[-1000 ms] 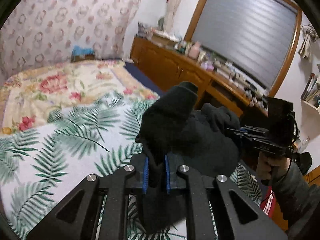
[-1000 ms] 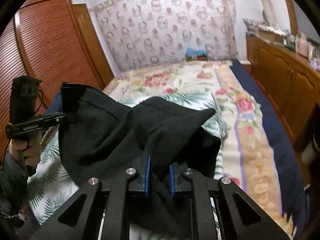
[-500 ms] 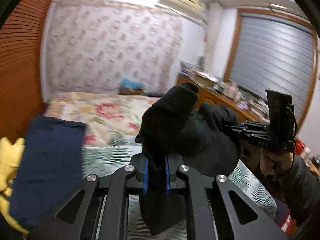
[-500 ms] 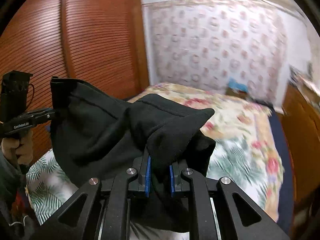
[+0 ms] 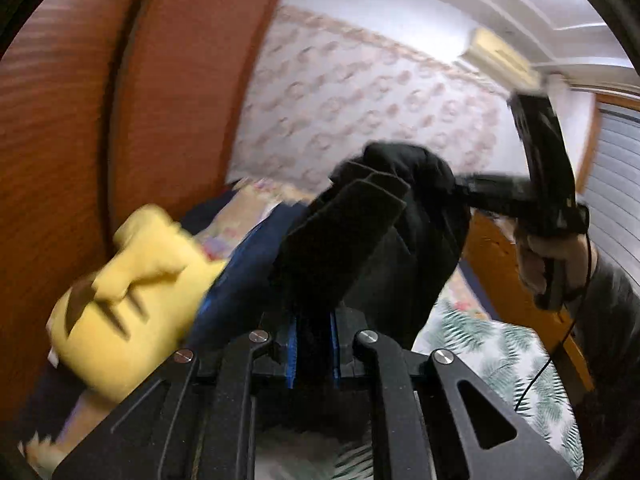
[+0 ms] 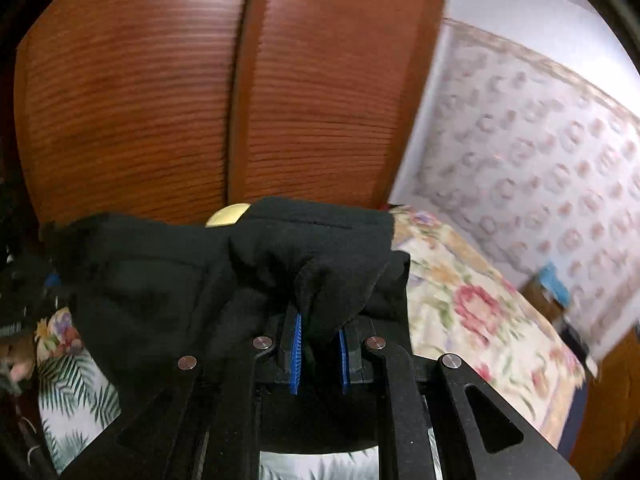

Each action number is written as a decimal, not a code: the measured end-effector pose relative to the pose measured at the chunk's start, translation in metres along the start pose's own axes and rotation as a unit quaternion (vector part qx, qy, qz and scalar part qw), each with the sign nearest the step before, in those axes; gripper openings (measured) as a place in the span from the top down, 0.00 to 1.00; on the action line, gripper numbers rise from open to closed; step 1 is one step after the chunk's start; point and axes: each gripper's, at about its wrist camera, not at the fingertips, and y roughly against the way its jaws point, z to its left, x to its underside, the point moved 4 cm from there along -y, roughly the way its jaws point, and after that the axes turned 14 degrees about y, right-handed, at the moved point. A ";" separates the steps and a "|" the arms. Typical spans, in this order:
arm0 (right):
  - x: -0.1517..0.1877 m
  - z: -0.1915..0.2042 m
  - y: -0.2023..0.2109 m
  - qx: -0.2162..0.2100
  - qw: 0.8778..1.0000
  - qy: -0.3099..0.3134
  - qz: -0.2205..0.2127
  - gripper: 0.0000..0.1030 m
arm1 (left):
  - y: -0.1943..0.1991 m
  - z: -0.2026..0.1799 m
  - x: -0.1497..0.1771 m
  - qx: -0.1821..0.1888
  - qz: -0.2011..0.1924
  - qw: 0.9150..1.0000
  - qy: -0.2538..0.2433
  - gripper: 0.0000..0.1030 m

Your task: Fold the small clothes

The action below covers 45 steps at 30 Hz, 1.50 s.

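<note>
A folded black garment [image 5: 360, 248] hangs in the air between both grippers. My left gripper [image 5: 313, 354] is shut on one bunched end of it, blue pads pressing the cloth. In the right wrist view the same black garment [image 6: 168, 280] spreads to the left, and my right gripper [image 6: 319, 354] is shut on its other end. The right gripper also shows in the left wrist view [image 5: 460, 188], gripped by a hand [image 5: 548, 252], its tips buried in the cloth. A yellow garment [image 5: 128, 292] and a dark blue folded garment [image 5: 248, 276] lie at the left below.
A wooden wardrobe [image 6: 160, 92] stands close ahead. The bed with a floral cover [image 6: 472, 304] and a palm-leaf sheet [image 5: 504, 356] lies beneath. A patterned wall covering [image 5: 360, 92] is behind the bed, and a wooden cabinet [image 5: 492, 248] sits at the right.
Both grippers have swung left with the black garment, from over the bed's middle toward the wardrobe. The yellow and blue clothes have come close in the left wrist view.
</note>
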 end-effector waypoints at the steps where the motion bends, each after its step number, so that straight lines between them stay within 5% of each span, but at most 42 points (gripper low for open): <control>1: -0.004 0.001 -0.018 -0.001 1.000 0.005 0.000 0.85 | -0.004 0.010 0.004 -0.014 0.006 1.000 0.007 0.87; 6: -0.003 -0.007 -0.081 -0.008 0.999 -0.029 0.026 0.65 | -0.018 0.048 0.011 -0.048 0.042 0.998 0.026 0.83; 9: 0.014 -0.022 -0.083 -0.007 0.998 -0.057 0.019 0.39 | -0.006 0.051 0.012 -0.045 0.030 0.999 0.010 0.57; 11: 0.022 -0.022 -0.079 0.004 0.998 -0.067 0.019 0.37 | 0.001 0.048 0.011 -0.042 0.019 0.999 -0.005 0.50; 13: 0.033 -0.025 -0.069 0.002 0.996 -0.084 0.009 0.36 | 0.006 0.043 0.009 -0.036 0.012 0.999 -0.021 0.24; 14: 0.039 -0.024 -0.061 0.007 0.996 -0.093 0.006 0.36 | 0.008 0.040 0.008 -0.032 0.008 0.999 -0.024 0.21; 22: 0.074 0.035 -0.004 0.053 0.987 -0.153 -0.006 0.34 | 0.027 -0.003 0.020 -0.021 0.006 0.996 -0.092 0.17; 27: 0.091 0.071 0.034 0.081 0.978 -0.191 -0.010 0.16 | 0.041 -0.034 0.039 0.002 0.011 0.993 -0.117 0.17; 45: 0.129 0.168 0.149 0.234 0.930 -0.283 -0.009 0.16 | 0.080 -0.121 0.105 0.062 0.036 0.981 -0.181 0.17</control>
